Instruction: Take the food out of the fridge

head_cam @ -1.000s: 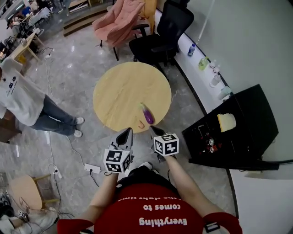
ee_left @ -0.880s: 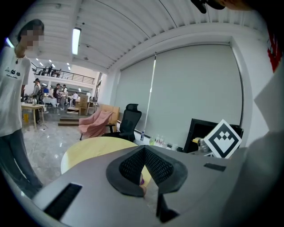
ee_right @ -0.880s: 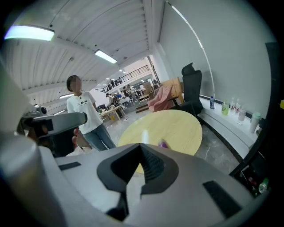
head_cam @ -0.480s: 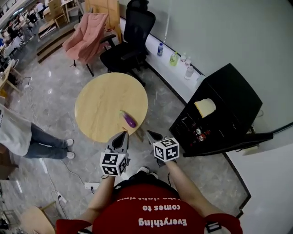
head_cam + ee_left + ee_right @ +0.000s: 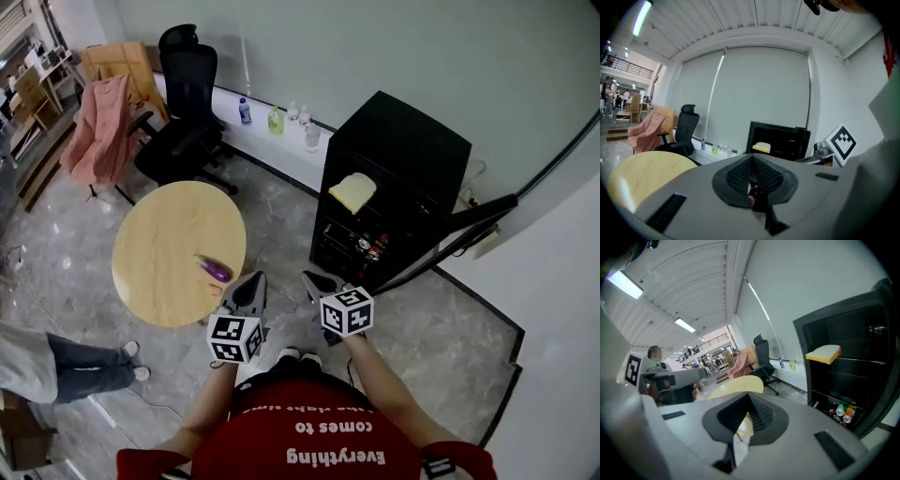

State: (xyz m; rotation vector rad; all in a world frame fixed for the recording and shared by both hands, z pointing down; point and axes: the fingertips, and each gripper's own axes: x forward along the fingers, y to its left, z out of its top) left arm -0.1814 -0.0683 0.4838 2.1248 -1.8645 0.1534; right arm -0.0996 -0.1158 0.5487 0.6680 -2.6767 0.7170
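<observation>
- Head view: the black fridge (image 5: 412, 150) stands open against the wall, its door (image 5: 469, 217) swung out to the right.
- On its upper shelf a yellow slice of food (image 5: 352, 191) lies flat, with its long axis running from lower left to upper right.
- Drink cans (image 5: 371, 248) stand on a lower shelf.
- A purple eggplant (image 5: 214, 269) lies on the round table (image 5: 159, 253), near the edge closest to the person. Its long axis runs from upper left to lower right.
- The left tongs (image 5: 255, 279) and the right tongs (image 5: 312, 278) are held side by side between table and fridge, well apart from the slice.
- Left gripper view: the left tongs (image 5: 753, 164) are pressed together with nothing between them and point toward the fridge (image 5: 787, 138). The slice (image 5: 762, 147) shows inside it and bottles (image 5: 715, 148) stand on the ledge to its left.
- Right gripper view: the right tongs (image 5: 750, 404) are pressed together and empty.
- The slice (image 5: 824, 354) rests on its wire shelf, long axis left to right. The cans (image 5: 841, 411) are at the bottom of the fridge (image 5: 862, 324).
</observation>
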